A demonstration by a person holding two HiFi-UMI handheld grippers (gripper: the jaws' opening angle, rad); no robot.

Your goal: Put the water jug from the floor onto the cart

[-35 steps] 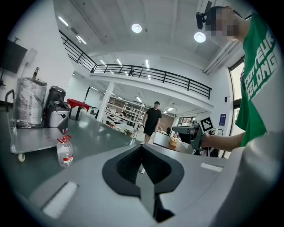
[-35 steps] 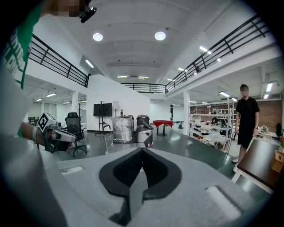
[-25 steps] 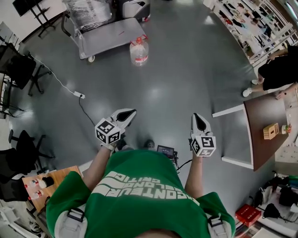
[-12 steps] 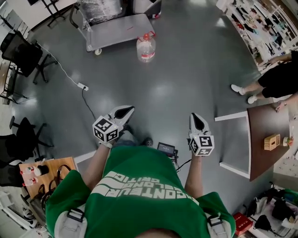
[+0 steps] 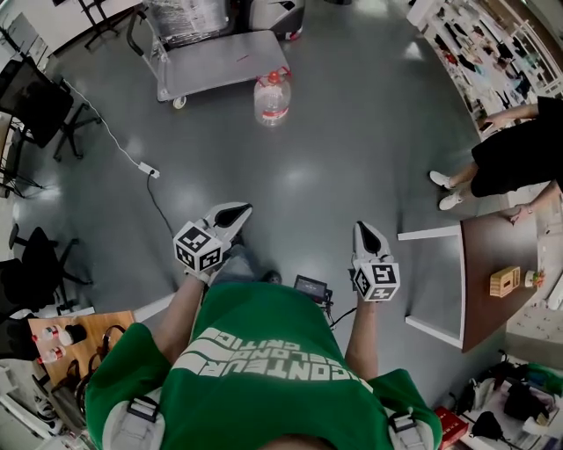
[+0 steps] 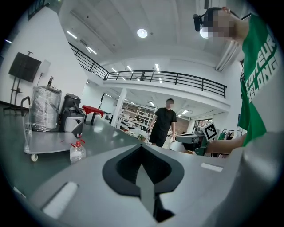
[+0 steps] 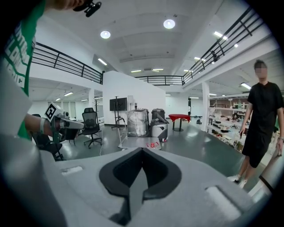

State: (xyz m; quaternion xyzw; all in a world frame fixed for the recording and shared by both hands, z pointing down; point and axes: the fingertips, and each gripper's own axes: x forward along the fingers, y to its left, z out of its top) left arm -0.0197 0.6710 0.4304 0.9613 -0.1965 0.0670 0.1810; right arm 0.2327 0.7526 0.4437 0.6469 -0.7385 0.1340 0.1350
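From my right claw's view the water jug (image 7: 153, 144) is nearly all hidden behind my own jaws; only its red cap and handle peek over them, and the cart (image 7: 133, 142) behind it shows as a thin grey deck. In the head view the wrapped load (image 5: 180, 18) on the cart (image 5: 220, 61) is cut off at the 12 o'clock edge, a bystander (image 5: 519, 149) in black is cut off at 3 o'clock, and the print on the jug's red label is too small to read. The floor (image 5: 334, 158) is glossy dark grey and throws back the ceiling lights. A white power strip (image 5: 149, 173) trails its cable at 10 o'clock, black office chairs (image 5: 35, 105) stand at 9 o'clock, and a brown table (image 5: 493, 264) sits at 3 o'clock. The hall has a railed balcony and white walls. My left gripper (image 5: 230, 214) and right gripper (image 5: 365, 235) are both held out in front of my green shirt, each with its jaws pressed together on nothing. The clear water jug (image 5: 272, 97) stands upright on the floor, just beside the cart's near right corner. It is well apart from both claws, between 12 and 1 o'clock from the left one and at 11 o'clock from the right one. In the left gripper (image 6: 143, 164) view it (image 6: 77, 152) sits at 9 o'clock of my closed jaws.
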